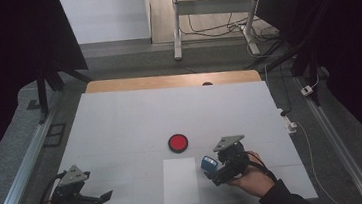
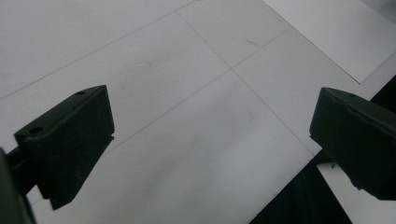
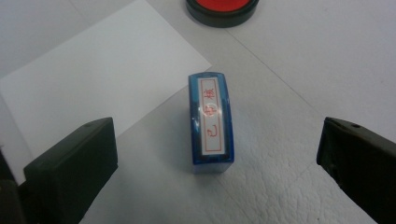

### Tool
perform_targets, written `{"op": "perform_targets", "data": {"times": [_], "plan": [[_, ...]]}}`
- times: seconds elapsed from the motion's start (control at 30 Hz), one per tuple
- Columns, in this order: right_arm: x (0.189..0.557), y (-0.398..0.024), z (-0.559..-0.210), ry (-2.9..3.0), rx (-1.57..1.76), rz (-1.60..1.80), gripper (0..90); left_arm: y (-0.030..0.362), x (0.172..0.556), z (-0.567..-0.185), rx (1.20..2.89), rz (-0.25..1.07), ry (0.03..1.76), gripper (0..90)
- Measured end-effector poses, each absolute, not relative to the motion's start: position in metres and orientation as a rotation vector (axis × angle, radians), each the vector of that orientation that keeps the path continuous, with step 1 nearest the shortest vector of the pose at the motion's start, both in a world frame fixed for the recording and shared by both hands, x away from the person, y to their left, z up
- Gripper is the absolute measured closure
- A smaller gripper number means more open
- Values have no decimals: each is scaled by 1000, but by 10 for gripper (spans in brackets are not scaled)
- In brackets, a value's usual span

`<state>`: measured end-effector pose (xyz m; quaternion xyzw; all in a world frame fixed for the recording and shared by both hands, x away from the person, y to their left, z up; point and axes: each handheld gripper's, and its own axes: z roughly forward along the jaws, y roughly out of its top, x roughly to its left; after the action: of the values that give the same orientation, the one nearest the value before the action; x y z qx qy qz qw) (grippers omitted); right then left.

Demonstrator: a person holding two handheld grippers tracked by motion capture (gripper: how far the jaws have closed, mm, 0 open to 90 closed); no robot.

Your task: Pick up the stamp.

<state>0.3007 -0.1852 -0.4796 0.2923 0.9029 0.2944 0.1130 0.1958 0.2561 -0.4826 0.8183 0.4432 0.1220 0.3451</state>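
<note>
Straddling the blue stamp point(image 3: 211, 123) with jaws apart, the right hand-held gripper point(image 3: 215, 154) lines up a grasp beside the paper point(image 1: 180, 181) and red ink pad point(image 1: 178, 143), while the left hand-held gripper point(image 2: 212, 140) waits open over the bench point(image 1: 120, 123).

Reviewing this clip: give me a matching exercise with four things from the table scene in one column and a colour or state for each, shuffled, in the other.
Things:
1. stamp
2. ink pad
3. sheet of paper
4. left gripper

Colour or state:
A. round, red inside a black rim
B. jaws wide apart over bare table
C. blue body with a white label in red characters
D. plain white, flat near the table's front edge

Pairs: 1-C, 2-A, 3-D, 4-B
</note>
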Motion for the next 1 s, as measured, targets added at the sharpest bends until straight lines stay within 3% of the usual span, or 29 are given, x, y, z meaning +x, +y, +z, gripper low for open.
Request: {"op": "perform_targets", "data": {"times": [0.37,1.0], "plan": [[311,-178,-487,2680,867,787,32,255,196,-483,2131,322,1148,5],[313,-174,-478,2733,817,815,604,254,195,-483,2147,328,1139,8]]}}
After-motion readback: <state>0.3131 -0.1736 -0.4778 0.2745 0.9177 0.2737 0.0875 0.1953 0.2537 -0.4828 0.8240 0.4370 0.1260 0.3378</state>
